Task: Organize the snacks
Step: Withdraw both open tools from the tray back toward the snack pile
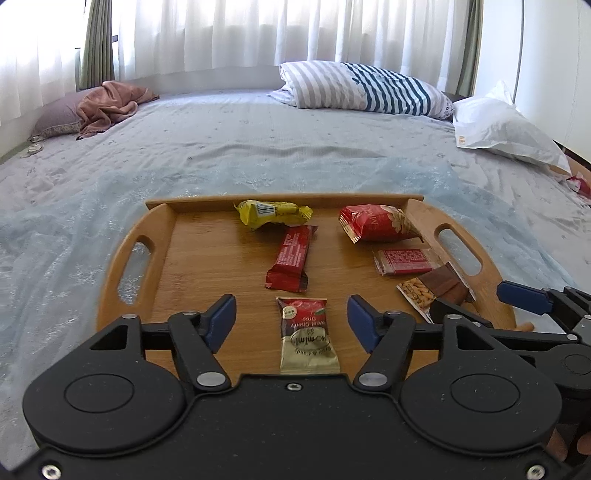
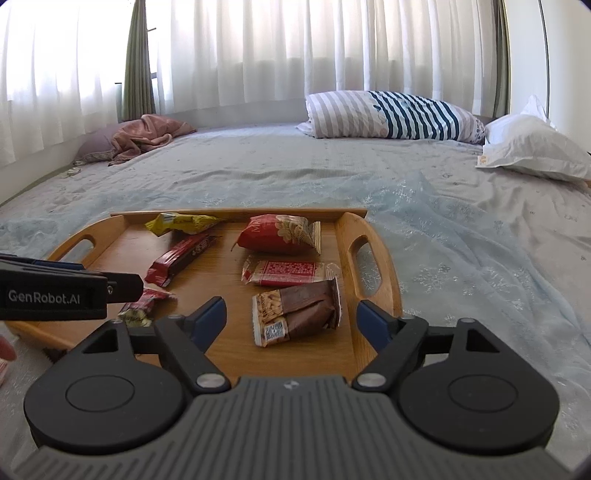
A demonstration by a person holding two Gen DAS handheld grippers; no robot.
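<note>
A wide bed (image 1: 258, 155) under a pale blue spread fills the room, white curtains (image 1: 240, 33) behind, a striped pillow (image 1: 362, 90) and a white one (image 1: 498, 129) at its head. On it sits a wooden tray (image 1: 147, 229) holding six snacks — yellow pack (image 1: 271, 214), red bag (image 1: 376, 223), red bar (image 1: 291, 258), flat red pack (image 1: 406, 260), brown pack (image 2: 299, 312), cherry-drop sachet (image 1: 306, 336).

Left tongs (image 1: 291, 321) stand half open, empty, over the sachet. Right tongs (image 2: 291, 321) gape wide, empty, over the brown pack — partly hidden in the left view.
</note>
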